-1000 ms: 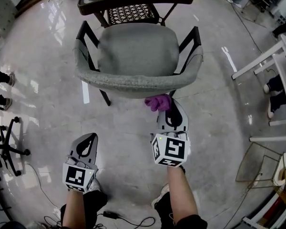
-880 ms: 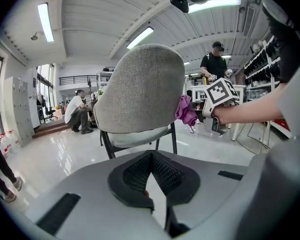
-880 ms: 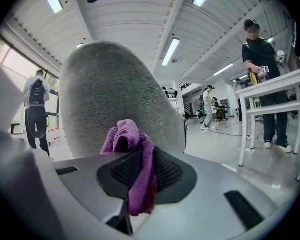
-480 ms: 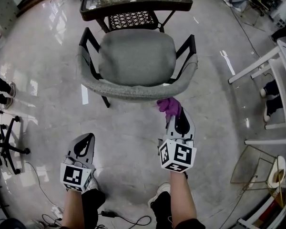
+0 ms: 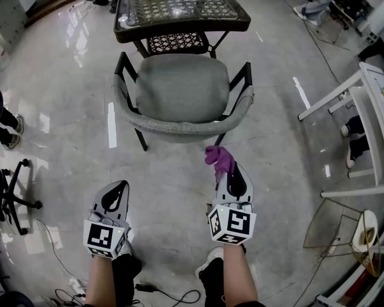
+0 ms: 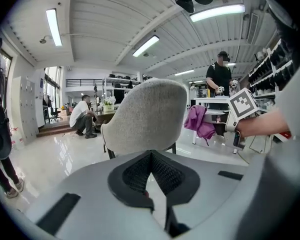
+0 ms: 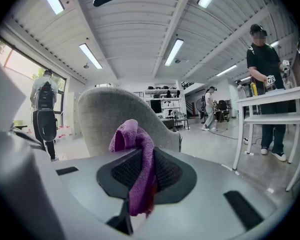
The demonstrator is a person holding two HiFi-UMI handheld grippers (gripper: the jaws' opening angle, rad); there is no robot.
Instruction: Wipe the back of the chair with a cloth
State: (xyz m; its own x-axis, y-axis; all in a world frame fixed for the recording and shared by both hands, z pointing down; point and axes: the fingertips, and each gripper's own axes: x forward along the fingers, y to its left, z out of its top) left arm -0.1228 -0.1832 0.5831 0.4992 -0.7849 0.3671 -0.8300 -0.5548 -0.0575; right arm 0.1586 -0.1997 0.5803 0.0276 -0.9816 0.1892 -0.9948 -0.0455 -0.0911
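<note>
Head view: the right gripper (image 5: 231, 174) is reaching forward, holding a purple cloth (image 5: 219, 158) just short of the chair (image 5: 179, 88)'s curved back, with open floor (image 5: 166, 190) all around. The left gripper (image 5: 113, 196) is hanging back, well apart. Left gripper view: its jaws are sitting together, empty. Right gripper view: its jaws are clamping the cloth.
</note>
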